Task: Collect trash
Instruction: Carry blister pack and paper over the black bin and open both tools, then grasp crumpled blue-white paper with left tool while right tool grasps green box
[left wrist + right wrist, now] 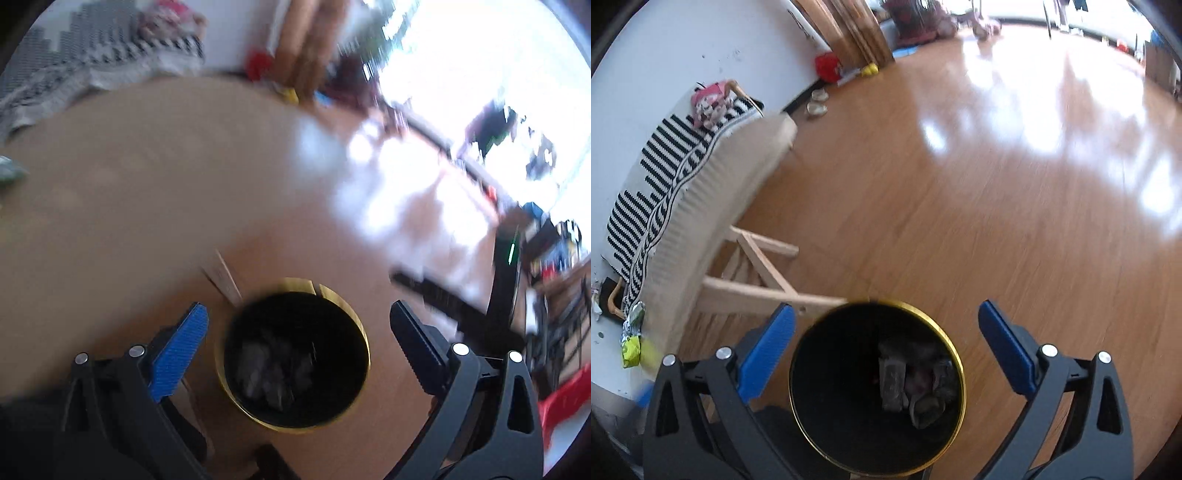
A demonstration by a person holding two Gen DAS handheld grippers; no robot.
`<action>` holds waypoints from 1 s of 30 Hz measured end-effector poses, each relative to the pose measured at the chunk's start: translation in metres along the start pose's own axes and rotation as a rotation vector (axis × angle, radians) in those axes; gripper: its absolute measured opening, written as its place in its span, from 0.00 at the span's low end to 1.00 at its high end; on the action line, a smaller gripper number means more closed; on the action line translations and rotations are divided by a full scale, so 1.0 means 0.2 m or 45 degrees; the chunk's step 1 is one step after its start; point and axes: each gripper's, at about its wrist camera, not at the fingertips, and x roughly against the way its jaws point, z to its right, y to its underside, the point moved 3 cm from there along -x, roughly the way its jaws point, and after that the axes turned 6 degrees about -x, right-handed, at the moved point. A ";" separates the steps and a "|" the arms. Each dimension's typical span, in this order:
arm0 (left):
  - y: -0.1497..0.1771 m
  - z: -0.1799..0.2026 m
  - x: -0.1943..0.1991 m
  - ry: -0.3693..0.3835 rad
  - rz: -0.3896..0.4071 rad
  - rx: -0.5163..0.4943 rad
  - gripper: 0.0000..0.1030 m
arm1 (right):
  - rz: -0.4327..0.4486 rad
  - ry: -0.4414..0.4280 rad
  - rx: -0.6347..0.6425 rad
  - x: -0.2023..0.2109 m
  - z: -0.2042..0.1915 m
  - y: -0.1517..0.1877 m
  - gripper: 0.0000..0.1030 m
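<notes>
A round black bin with a gold rim stands on the wooden floor below both grippers, and it shows in the right wrist view too. Crumpled grey trash lies inside it, also seen in the right wrist view. My left gripper is open and empty above the bin's mouth. My right gripper is open and empty above the bin as well. A yellow-green and silver wrapper lies on the white surface at the left edge.
A beige cushioned bench on pale wooden legs stands to the left, with a striped cloth and a pink toy. A red box sits by the far wall. The shiny wooden floor stretches ahead.
</notes>
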 end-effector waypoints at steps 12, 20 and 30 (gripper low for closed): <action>0.12 -1.46 0.96 -0.641 0.187 0.580 0.94 | -0.064 -0.190 0.217 0.06 -0.73 0.00 0.93; 0.24 -2.00 1.30 -0.835 0.160 0.670 0.94 | -0.088 -0.340 0.495 0.04 -1.55 0.13 0.93; 0.11 -2.23 0.91 -0.763 0.080 0.640 0.94 | -0.092 -0.444 1.034 -0.13 -2.51 0.63 0.93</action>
